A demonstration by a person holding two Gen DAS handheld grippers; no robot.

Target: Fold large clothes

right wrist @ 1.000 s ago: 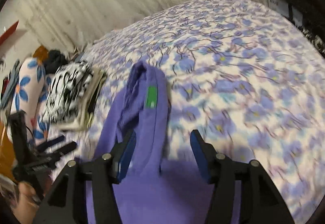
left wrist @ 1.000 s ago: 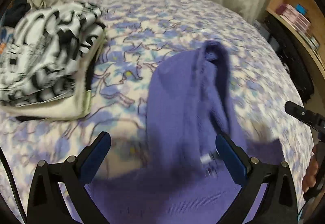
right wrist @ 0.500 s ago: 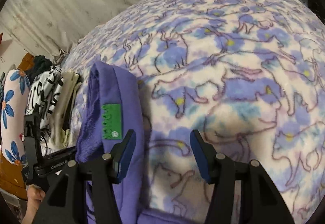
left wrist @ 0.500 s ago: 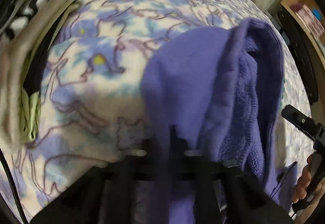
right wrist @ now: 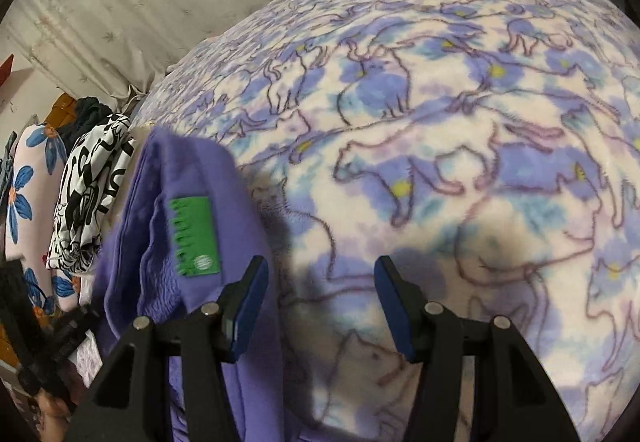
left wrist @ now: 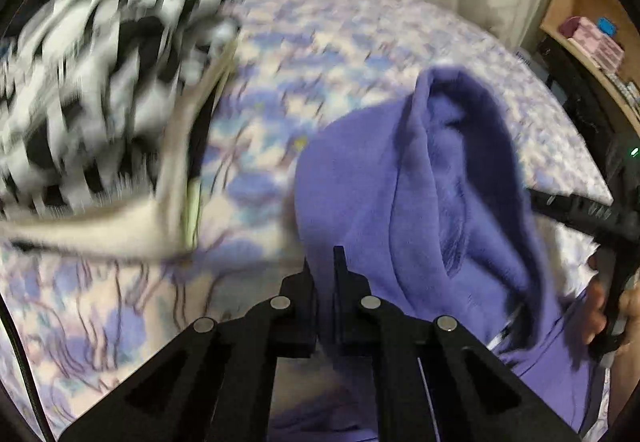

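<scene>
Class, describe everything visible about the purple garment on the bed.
The purple garment is soft knit outside with a fleecy lining, bunched and raised off the cat-print blanket. A green label sits inside its open neck. The left gripper is shut on its fabric; the right gripper is open, one finger beside its edge.

Green label (right wrist: 195, 236) on purple garment (right wrist: 132, 242): print too blurred, unreadable.

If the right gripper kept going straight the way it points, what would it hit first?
Probably the cat-print blanket: bare bedding fills the gap in the right gripper. The purple garment lies just beside its left finger.
</scene>
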